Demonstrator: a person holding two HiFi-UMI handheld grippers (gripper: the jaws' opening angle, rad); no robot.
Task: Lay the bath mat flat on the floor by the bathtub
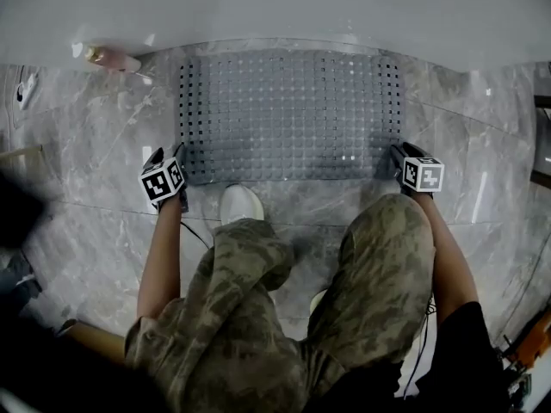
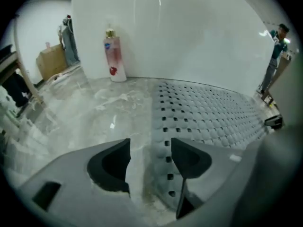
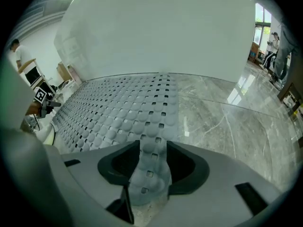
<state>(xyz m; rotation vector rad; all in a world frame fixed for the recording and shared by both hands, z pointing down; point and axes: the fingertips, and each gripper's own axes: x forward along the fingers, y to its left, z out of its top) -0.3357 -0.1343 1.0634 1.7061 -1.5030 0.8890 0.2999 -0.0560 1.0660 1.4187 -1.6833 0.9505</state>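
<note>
The grey perforated bath mat (image 1: 288, 114) lies spread on the marble floor right against the white bathtub (image 1: 275, 7). My left gripper (image 1: 168, 169) is at the mat's near left corner. In the left gripper view (image 2: 150, 148) its jaws stand apart, with the mat's (image 2: 213, 112) edge flat on the floor between them and untouched. My right gripper (image 1: 403, 163) is at the near right corner. In the right gripper view (image 3: 153, 150) its jaws pinch a slightly raised strip of the mat (image 3: 118, 108).
A pink bottle (image 1: 110, 58) stands on the floor by the tub, left of the mat. My white shoe (image 1: 241, 203) sits at the mat's front edge. A cardboard box (image 2: 49, 60) and a standing person (image 2: 277, 56) are farther off.
</note>
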